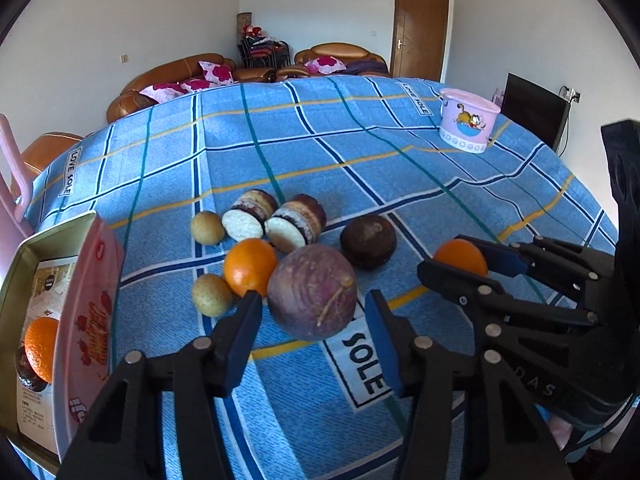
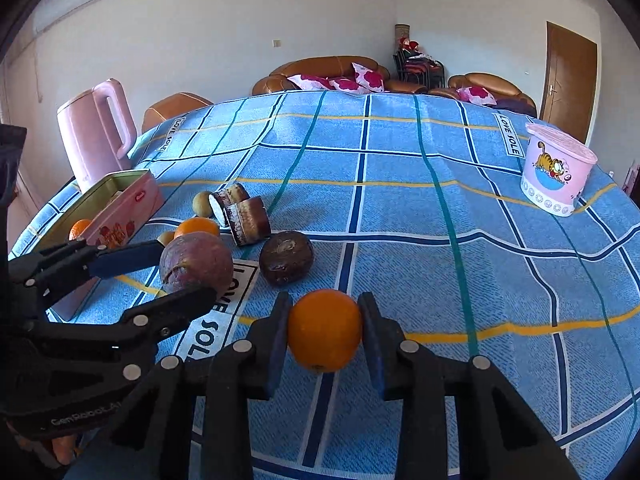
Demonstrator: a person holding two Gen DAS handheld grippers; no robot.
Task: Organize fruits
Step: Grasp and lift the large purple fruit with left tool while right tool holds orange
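Clamped on an orange (image 2: 325, 330), our right gripper (image 2: 325, 332) pinches it across its middle between both blue pads, just above the checked blue tablecloth (image 2: 400, 208), ready for carrying to the tin.

Our left gripper (image 1: 314, 322) has its jaws apart around the big purple fruit (image 1: 312, 292), the pads not yet pressing on it. That fruit sits towards the near edge, touching a second orange (image 1: 250, 266), with two small greenish-brown fruits (image 1: 211, 295), a dark brown round fruit (image 1: 369, 247) and two cut fruit pieces (image 1: 276, 220) close behind.

At the left edge the pink tin box (image 1: 86, 320) already holds another orange (image 1: 42, 348), so we judge it the collecting place.

Cloth labels read "LOVE SOLE"; the left gripper's body reads "GenRobot".
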